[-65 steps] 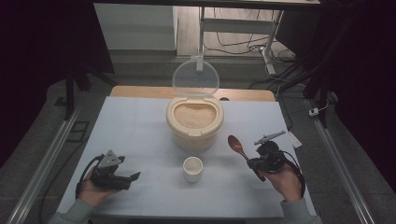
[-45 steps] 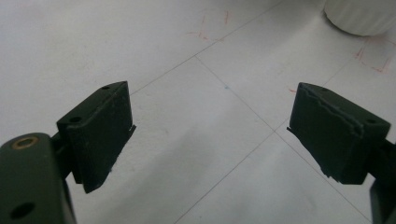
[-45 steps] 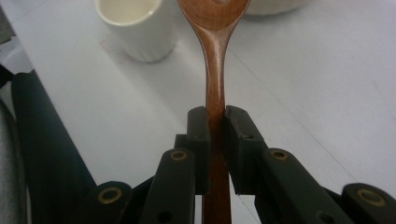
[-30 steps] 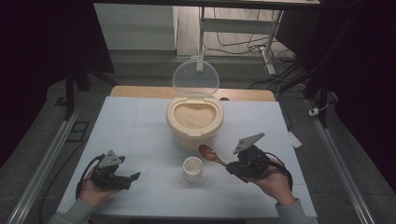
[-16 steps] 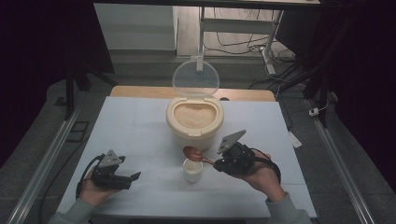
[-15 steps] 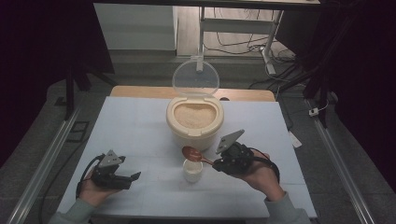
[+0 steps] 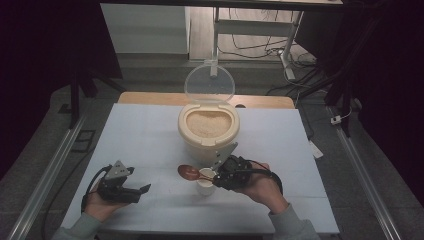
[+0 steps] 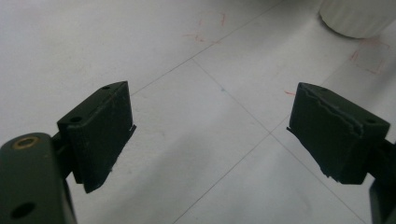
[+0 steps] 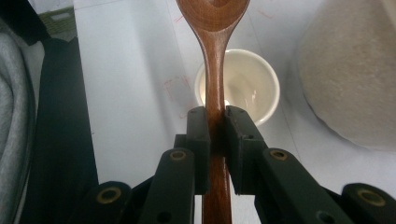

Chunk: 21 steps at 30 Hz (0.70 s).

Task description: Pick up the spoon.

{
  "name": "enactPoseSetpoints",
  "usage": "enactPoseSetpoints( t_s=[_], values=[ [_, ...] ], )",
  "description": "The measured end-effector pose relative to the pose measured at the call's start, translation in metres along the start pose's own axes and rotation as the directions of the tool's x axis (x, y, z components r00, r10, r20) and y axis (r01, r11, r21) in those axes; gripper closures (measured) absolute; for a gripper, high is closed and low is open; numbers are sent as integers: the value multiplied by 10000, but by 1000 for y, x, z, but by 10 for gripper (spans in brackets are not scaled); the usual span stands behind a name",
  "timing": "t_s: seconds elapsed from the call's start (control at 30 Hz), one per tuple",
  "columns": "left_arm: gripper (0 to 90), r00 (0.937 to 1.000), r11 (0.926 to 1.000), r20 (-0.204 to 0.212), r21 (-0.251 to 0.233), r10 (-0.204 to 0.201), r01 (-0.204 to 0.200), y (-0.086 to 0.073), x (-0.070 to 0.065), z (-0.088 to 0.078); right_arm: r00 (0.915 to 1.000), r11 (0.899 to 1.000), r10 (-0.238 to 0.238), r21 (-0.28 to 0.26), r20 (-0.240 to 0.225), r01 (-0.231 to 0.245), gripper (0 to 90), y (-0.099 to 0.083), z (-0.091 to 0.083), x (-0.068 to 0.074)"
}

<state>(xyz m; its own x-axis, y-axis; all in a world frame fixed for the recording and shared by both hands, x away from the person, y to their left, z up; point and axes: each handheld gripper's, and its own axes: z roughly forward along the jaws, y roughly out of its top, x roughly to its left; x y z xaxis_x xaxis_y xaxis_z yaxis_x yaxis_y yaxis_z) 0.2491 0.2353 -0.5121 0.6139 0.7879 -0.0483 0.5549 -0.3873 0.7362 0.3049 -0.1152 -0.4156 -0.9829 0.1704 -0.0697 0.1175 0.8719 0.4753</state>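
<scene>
A pale tabletop (image 7: 140, 135) sits in a dim room, with cables and a metal stand on the floor beyond its far edge at the top of the frame. At the centre of the high view stands a cream rice container (image 7: 208, 131) filled with grain, its clear round lid (image 7: 209, 84) tipped upright behind it. Just below it, in the lower middle of the frame, is a small white cup (image 7: 205, 185). The right gripper (image 7: 220, 176) is clamped on the handle of a wooden spoon (image 7: 190, 173), jaws pressed tight against the wood on both sides; the spoon lies level over the cup, its bowl jutting out to the cup's left. At lower left, the left gripper (image 7: 142, 190) rests in a hand (image 7: 97, 207) near the tabletop's front edge, jaws spread wide apart with nothing between them.
</scene>
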Motion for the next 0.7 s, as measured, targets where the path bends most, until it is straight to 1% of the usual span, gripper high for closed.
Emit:
enactPoseSetpoints(
  t_s=[0.03, 0.1, 0.17, 0.23, 0.3, 0.47, 0.57, 0.6, 0.7],
  values=[
    [133, 10000, 10000, 17, -27, 59, -59, 1, -1, -1, 10000, 10000, 0, 0, 0, 0, 797, 0, 0, 0],
    [133, 9999, 9998, 58, -126, 140, -139, 3, -3, -3, 9999, 9998, -158, 136, 24, 157, 797, 1, 2, 2],
    [135, 9996, 9993, 178, -302, 232, -226, 7, -6, -8, 9998, 9997, -208, 154, 36, 208, 797, 2, 3, 3],
    [140, 9989, 9981, 295, -497, 368, -353, 12, -9, -12, 9999, 9997, -161, 182, -11, 161, 797, 2, 3, 5],
    [145, 9978, 9967, 420, -651, 514, -486, 17, -13, -17, 9996, 9995, -264, 152, -31, 264, 797, 2, 4, 4],
    [149, 9938, 9931, 783, -922, 795, -722, 33, -22, -22, 9997, 9995, -233, 191, -26, 234, 797, 2, 5, 5],
    [152, 9892, 9895, 995, -1075, 1073, -965, 45, -30, -23, 9996, 9994, -284, 190, -25, 284, 797, 2, 6, 6],
    [152, 9867, 9876, 1062, -1108, 1230, -1112, 49, -33, -24, 9996, 9994, -298, 195, 15, 298, 797, 2, 6, 6],
    [165, 9760, 9810, 1369, -1189, 1691, -1533, 64, -44, -24, 9993, 9991, -369, 222, -32, 370, 798, 3, 8, 7]
  ],
)
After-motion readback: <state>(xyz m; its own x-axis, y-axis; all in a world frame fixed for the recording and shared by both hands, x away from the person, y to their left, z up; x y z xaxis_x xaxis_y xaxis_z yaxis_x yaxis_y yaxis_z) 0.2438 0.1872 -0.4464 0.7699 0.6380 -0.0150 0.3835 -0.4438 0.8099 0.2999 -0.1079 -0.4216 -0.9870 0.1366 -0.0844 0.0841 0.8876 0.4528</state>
